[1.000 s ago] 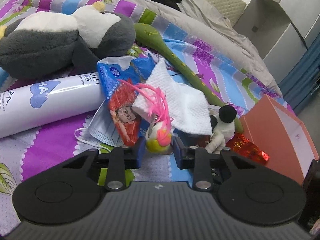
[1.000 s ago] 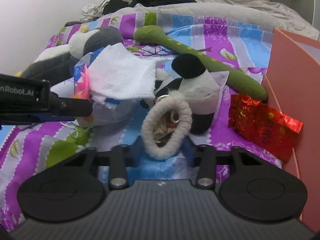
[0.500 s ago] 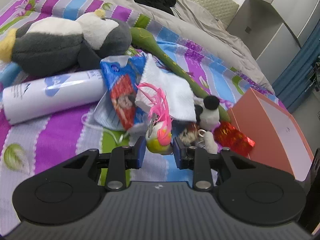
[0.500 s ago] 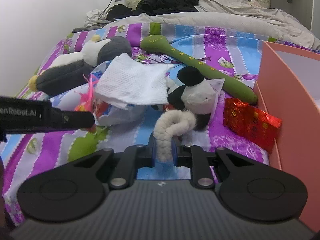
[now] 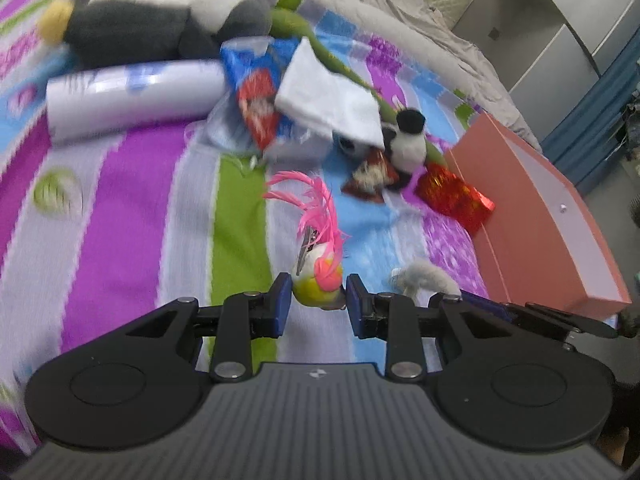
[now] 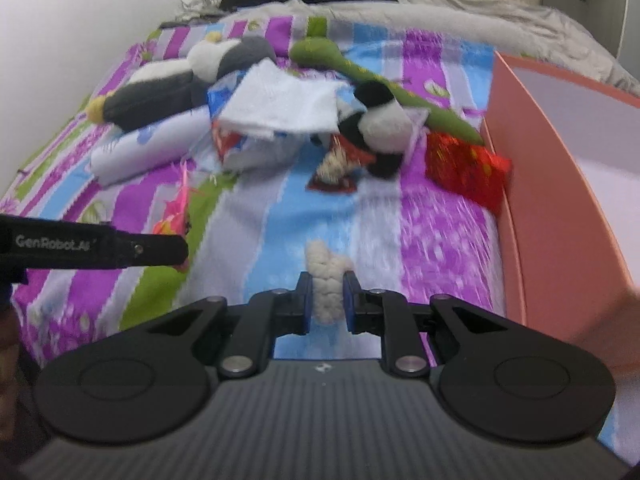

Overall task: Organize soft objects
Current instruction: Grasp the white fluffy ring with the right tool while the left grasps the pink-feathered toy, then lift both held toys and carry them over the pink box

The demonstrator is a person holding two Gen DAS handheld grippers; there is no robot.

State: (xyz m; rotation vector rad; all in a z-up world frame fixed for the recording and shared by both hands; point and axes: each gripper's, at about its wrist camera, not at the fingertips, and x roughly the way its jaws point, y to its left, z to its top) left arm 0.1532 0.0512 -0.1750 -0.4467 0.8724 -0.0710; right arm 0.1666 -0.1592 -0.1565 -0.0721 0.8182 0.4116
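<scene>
The left gripper (image 5: 315, 304) is clamped on a small round yellow-and-white toy topped with a tuft of pink feathers (image 5: 318, 276), the blue pads pressing its sides and the feathers standing up past the fingertips, above the purple, green and blue striped bedspread (image 5: 132, 208); the right gripper (image 6: 325, 300) is pinched tight on a cream fuzzy loop of plush (image 6: 326, 280), which bulges out above the jaws and hangs a little below them. In the left wrist view the right gripper's black fingers sit just to the right, with the same cream plush showing grey-white at their tip; in the right wrist view the left gripper comes in from the left edge as a dark bar with the pink feathers beside it.

Farther up the bed lies the pile: a large grey-and-white plush penguin (image 5: 160, 12); a white cylindrical roll with blue print (image 5: 132, 98) just below it; a blue-and-red snack bag (image 5: 260, 92); a folded white cloth (image 6: 280, 102) resting partly over the bag; a long green plush stem (image 6: 384, 84); a small black-and-white panda plush (image 6: 380, 124) lying against the stem; a shiny red foil packet (image 6: 464, 164) near the wall of an open salmon-pink cardboard box (image 6: 536, 184) at the right. A small reddish item below the panda is too blurred to name, possibly another wrapper.
</scene>
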